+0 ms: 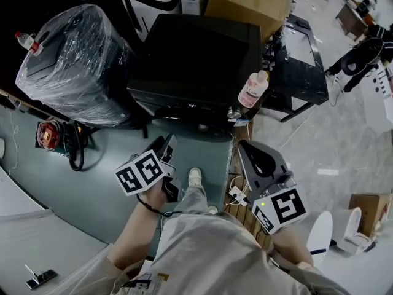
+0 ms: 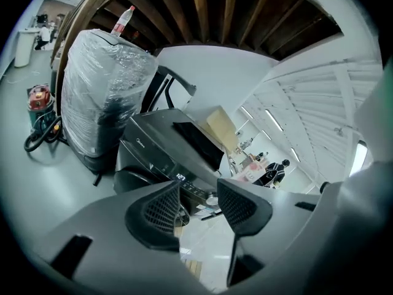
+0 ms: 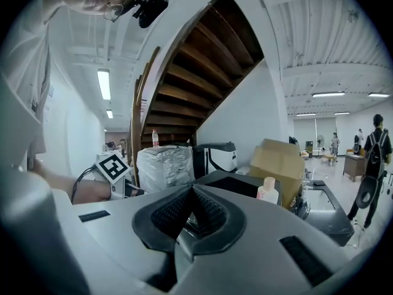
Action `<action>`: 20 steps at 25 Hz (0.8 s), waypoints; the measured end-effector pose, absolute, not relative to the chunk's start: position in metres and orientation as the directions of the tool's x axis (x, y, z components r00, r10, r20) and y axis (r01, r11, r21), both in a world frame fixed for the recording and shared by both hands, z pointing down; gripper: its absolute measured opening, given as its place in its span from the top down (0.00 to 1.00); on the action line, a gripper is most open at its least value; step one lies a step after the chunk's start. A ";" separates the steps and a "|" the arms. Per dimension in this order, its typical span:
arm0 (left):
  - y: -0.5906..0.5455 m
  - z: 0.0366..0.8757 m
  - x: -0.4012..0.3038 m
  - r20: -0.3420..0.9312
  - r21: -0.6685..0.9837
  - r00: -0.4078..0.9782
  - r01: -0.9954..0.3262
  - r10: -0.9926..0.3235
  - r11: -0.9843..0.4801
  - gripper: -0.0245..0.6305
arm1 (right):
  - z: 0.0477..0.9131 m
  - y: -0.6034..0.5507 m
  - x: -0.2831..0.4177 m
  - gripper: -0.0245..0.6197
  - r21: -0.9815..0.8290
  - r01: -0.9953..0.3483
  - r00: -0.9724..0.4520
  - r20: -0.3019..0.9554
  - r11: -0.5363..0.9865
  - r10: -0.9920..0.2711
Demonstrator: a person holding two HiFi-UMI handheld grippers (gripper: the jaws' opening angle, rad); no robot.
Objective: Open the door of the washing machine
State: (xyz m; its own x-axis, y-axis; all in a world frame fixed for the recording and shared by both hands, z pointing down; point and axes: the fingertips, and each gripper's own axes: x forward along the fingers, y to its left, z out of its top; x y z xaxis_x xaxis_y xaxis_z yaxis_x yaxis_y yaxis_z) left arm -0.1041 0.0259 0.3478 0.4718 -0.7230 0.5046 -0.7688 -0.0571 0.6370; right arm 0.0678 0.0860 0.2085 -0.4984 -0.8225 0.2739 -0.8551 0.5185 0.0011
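Note:
A black top-loading washing machine (image 1: pixel 196 54) stands in front of me with its dark lid (image 1: pixel 202 45) down flat. It also shows in the left gripper view, washing machine (image 2: pixel 163 143), and in the right gripper view, washing machine (image 3: pixel 236 186). My left gripper (image 1: pixel 167 142) hangs short of the machine's front, below its control strip (image 1: pixel 193 106); its jaws stand open with nothing between them, left gripper (image 2: pixel 199 196). My right gripper (image 1: pixel 250 149) hovers off the machine's front right corner, jaws shut and empty, right gripper (image 3: pixel 193 193).
A pink bottle (image 1: pixel 253 90) stands at the machine's right edge. A plastic-wrapped appliance (image 1: pixel 77 63) is to its left, a cardboard box (image 1: pixel 249 2) behind it, a black stand (image 1: pixel 301 72) on the right. A red tool (image 1: pixel 48 134) lies on the floor.

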 end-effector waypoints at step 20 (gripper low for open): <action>-0.061 0.500 -0.115 0.691 0.682 0.479 -0.681 -0.541 0.267 0.64 | 0.297 -0.029 0.013 0.92 -0.038 -0.846 -0.496 0.423 0.532 -0.758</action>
